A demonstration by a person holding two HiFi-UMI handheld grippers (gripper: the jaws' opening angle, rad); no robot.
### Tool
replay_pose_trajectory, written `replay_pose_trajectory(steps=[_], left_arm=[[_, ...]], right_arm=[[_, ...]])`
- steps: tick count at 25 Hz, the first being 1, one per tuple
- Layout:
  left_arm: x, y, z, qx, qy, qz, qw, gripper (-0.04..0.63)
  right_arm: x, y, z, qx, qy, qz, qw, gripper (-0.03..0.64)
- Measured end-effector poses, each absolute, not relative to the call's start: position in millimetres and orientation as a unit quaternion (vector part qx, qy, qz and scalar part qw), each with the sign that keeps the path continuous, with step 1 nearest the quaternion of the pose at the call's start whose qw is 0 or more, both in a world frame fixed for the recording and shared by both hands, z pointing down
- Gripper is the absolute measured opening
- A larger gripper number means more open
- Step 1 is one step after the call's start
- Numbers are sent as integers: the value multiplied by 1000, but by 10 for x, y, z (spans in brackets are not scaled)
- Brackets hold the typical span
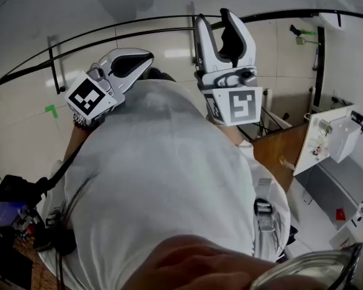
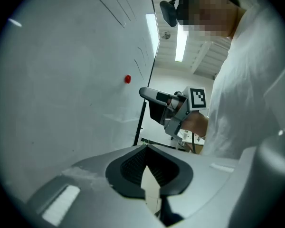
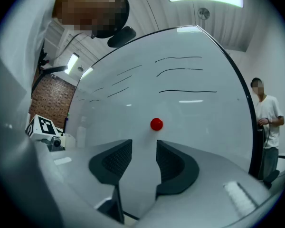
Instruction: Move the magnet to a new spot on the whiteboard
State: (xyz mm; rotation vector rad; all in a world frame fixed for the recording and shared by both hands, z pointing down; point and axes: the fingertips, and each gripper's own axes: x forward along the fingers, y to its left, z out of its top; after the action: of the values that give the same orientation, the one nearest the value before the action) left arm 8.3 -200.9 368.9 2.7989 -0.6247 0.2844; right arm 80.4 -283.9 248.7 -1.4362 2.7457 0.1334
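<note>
A small round red magnet (image 3: 156, 124) sticks to the whiteboard (image 3: 204, 118), which carries a few thin black pen strokes. My right gripper (image 3: 143, 144) is open and points at the board, with the magnet just beyond and above the gap between its pads and clear of them. The left gripper view shows the same magnet (image 2: 128, 79) from the side on the whiteboard (image 2: 61, 80), ahead of the right gripper (image 2: 148, 95). My left gripper (image 2: 145, 147) is shut and empty, and it hangs back from the board. In the head view both grippers, left (image 1: 133, 62) and right (image 1: 216, 18), are raised before my white-shirted chest.
The board's black frame (image 3: 249, 108) runs down its right edge, and another person (image 3: 267, 122) stands just past it. A wooden table (image 1: 278, 150) and a white box-shaped device (image 1: 330, 136) stand at my right. A brick wall (image 3: 50, 99) shows far left.
</note>
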Motion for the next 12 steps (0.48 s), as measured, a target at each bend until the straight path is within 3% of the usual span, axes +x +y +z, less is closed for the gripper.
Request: replay_pose_trajectory(steps=[7,12], left_arm=[[-160,-1513,3772,925,-333,72,169,2],[-447,-1170,3467,907,-361,-47,211,2]], right_arm=[[813,-2474,2659,-408,912,6,49,153],[963,-1872,2511,-413,908,31,61,153]])
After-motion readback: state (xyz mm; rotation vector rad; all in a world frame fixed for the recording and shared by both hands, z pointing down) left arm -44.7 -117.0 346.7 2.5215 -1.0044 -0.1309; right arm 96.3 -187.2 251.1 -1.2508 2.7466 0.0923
